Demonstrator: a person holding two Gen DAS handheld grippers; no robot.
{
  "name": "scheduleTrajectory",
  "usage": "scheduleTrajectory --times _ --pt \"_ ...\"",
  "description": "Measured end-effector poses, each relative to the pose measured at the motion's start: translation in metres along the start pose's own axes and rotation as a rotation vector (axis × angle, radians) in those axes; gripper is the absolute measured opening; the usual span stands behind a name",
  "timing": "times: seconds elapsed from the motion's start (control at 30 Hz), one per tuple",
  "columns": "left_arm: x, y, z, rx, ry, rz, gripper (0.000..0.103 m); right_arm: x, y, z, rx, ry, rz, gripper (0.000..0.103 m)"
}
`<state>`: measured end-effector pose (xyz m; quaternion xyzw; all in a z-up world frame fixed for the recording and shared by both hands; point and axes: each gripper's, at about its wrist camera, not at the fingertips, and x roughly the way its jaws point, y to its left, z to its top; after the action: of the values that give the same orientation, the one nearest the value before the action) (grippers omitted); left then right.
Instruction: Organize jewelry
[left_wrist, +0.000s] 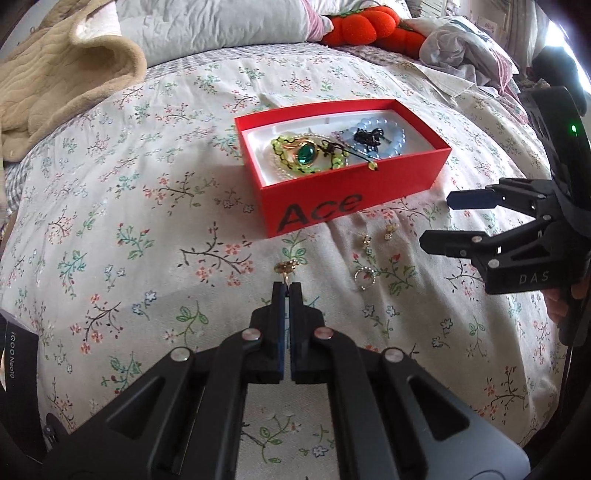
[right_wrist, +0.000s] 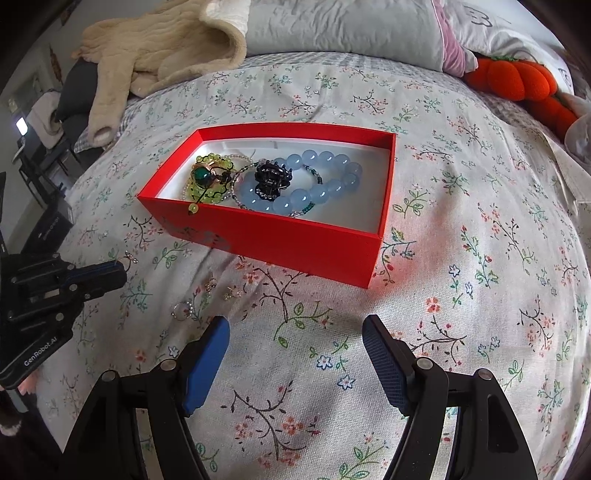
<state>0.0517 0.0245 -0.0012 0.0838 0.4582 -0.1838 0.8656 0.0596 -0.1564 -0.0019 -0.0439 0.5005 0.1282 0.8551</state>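
A red box marked "Ace" sits on the flowered bedspread. It holds a blue bead bracelet, a black hair claw, a green-stone ring and a yellow-green bead bracelet. My left gripper is shut on a small gold earring in front of the box. A silver ring and two small gold earrings lie on the bedspread to its right. My right gripper is open and empty, near the box's front.
A beige fleece blanket and grey pillows lie at the back of the bed. Orange pumpkin cushions sit at the back right. A dark box stands off the bed's left edge.
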Motion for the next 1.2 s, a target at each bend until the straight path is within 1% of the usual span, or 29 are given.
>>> scheduleTrajectory --times 0.1,0.2,0.27,0.4,0.5,0.57,0.7,0.77,0.8,0.87,0.97,1.2 --pt "-0.002 0.006 0.0 -0.035 0.005 0.006 0.002 0.005 0.011 0.001 -0.035 -0.002 -0.001 0.075" --pt "-0.002 0.01 -0.002 -0.058 0.014 0.007 0.002 0.012 0.023 0.001 -0.067 -0.002 -0.001 0.073" --pt "-0.002 0.01 -0.004 -0.065 0.02 0.006 0.002 0.016 0.029 0.001 -0.089 -0.003 -0.004 0.064" --pt "-0.002 0.01 -0.004 -0.063 0.024 -0.003 0.002 0.022 0.04 0.002 -0.144 -0.014 -0.024 0.057" --pt "-0.002 0.011 -0.004 -0.062 0.026 -0.008 0.002 0.024 0.042 0.004 -0.148 -0.022 -0.026 0.049" --pt "-0.001 0.012 -0.004 -0.062 0.028 -0.009 0.002 0.025 0.042 0.006 -0.147 -0.028 -0.024 0.041" --pt "0.001 0.014 -0.004 -0.07 0.035 -0.006 0.002 0.027 0.044 0.009 -0.163 -0.035 -0.017 0.032" --pt "0.001 0.015 -0.004 -0.075 0.038 -0.004 0.002 0.027 0.045 0.01 -0.174 -0.037 -0.015 0.025" --pt "0.001 0.015 -0.004 -0.078 0.039 -0.003 0.002 0.027 0.046 0.01 -0.177 -0.038 -0.015 0.024" --pt "0.002 0.016 -0.004 -0.084 0.039 -0.002 0.002 0.027 0.046 0.011 -0.181 -0.037 -0.009 0.016" --pt "0.002 0.017 -0.004 -0.091 0.041 -0.004 0.002 0.026 0.046 0.011 -0.184 -0.035 -0.001 0.01" --pt "0.001 0.018 -0.001 -0.112 0.029 -0.008 0.002 0.018 0.042 0.012 -0.166 -0.038 0.023 0.01"
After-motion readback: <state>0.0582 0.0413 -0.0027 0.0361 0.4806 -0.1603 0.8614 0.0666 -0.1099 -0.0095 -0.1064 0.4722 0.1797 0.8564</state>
